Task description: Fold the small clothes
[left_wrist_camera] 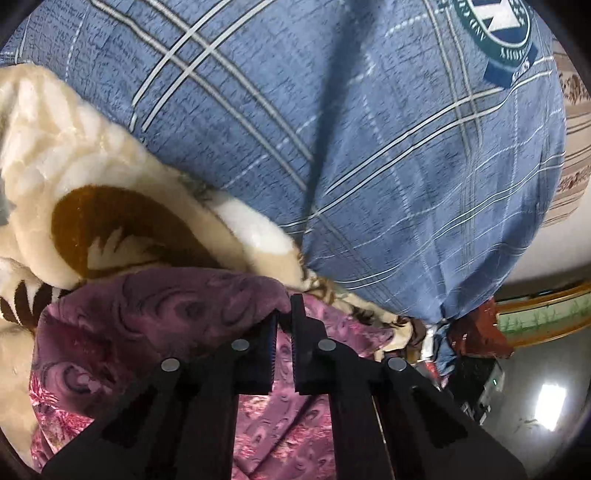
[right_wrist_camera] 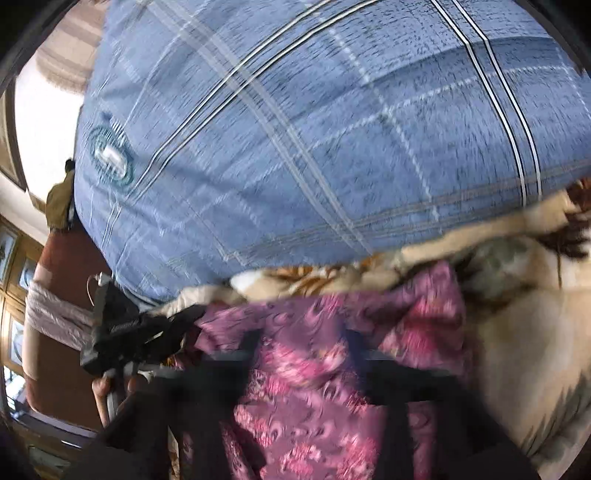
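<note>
A purple garment (left_wrist_camera: 147,321) with a pink swirl pattern lies bunched on a cream fleece blanket (left_wrist_camera: 74,166). My left gripper (left_wrist_camera: 283,314) is shut, and its black fingertips pinch the garment's upper folded edge. In the right wrist view, which is blurred, the same garment (right_wrist_camera: 303,406) spreads under my right gripper (right_wrist_camera: 303,347). Its two dark fingers stand wide apart and open, with the cloth lying between them and neither finger pressing on it. The left gripper's black body (right_wrist_camera: 122,328) shows at the garment's left corner, held by a hand (right_wrist_camera: 107,391).
A big blue plaid quilt (left_wrist_camera: 369,147) with a round emblem (left_wrist_camera: 498,33) fills the far side behind the blanket. Shiny floor (left_wrist_camera: 535,398) and a gold-framed panel (left_wrist_camera: 543,314) lie to the right. Red-brown furniture (right_wrist_camera: 62,266) stands at the left of the right wrist view.
</note>
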{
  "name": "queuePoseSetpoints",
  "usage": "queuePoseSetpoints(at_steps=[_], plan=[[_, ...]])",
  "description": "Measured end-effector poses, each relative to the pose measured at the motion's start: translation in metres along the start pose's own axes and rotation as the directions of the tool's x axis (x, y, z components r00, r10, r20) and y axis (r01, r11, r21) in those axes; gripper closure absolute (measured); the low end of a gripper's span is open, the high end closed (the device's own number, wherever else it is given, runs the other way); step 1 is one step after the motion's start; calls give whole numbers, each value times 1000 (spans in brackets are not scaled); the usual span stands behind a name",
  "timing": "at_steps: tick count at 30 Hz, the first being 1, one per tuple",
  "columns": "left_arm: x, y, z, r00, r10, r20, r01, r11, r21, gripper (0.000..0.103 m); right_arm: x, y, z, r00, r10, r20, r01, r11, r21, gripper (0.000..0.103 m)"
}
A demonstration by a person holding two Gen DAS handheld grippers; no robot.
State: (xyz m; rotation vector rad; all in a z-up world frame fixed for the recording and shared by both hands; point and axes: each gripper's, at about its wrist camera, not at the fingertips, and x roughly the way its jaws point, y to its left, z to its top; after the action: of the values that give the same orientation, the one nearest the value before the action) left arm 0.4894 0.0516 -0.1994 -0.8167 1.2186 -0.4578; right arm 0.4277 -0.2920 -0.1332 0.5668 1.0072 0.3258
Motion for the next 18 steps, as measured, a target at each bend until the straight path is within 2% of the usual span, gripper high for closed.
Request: queuePoseSetpoints(at_steps=[2, 4, 5, 6, 7, 8, 9, 10, 12, 13, 15, 17, 18], plan=[[2, -2, -3, 1000, 1, 5, -1, 1000, 5, 100, 8, -2, -13, 999, 5, -46, -3, 1000, 27, 22], [0, -3, -5, 1000, 12, 8, -12, 1000, 19, 100, 20, -9, -18, 995, 17, -99, -9, 997, 75, 28], [-1, -3, -4, 1000, 20, 8, -20, 1000, 24, 99, 28, -12, -17, 992, 13, -125, -2, 996, 86, 38], [-4, -5, -7, 999, 32, 10, -32, 999, 29, 97, 39, -15, -15, 989, -7, -146, 21, 995, 94, 43], [-8, -8, -11, 999, 38, 10, -39, 998, 45, 87, 53, -19, -10, 984, -48, -172, 65, 993, 100, 46], [-10, -12, -14, 999, 41, 11, -41, 997, 67, 71, 59, -24, -7, 980, -75, -186, 96, 989, 109, 66], [-14, -18, -21, 999, 42, 11, -43, 993, 106, 62, 61, -28, -5, 978, -84, -190, 108, 987, 120, 79], [-18, -21, -25, 999, 45, 6, -46, 989, 138, 51, 59, -32, -4, 982, -62, -180, 88, 986, 139, 79], [-13, -31, -37, 998, 64, -27, -57, 979, 198, 50, 47, -36, -4, 989, 2, -149, 20, 989, 145, 79], [-6, -34, -41, 994, 95, -46, -82, 972, 222, 50, 43, -37, -5, 990, 14, -144, 7, 990, 144, 79], [10, -36, -44, 984, 164, -71, -142, 959, 244, 50, 40, -41, -9, 988, 33, -150, -10, 988, 151, 70], [23, -32, -38, 980, 185, -67, -166, 961, 221, 57, 45, -41, -8, 986, 26, -166, -2, 990, 141, 64], [28, -30, -33, 979, 191, -69, -172, 961, 218, 68, 49, -41, -6, 984, 19, -179, 5, 991, 132, 67]])
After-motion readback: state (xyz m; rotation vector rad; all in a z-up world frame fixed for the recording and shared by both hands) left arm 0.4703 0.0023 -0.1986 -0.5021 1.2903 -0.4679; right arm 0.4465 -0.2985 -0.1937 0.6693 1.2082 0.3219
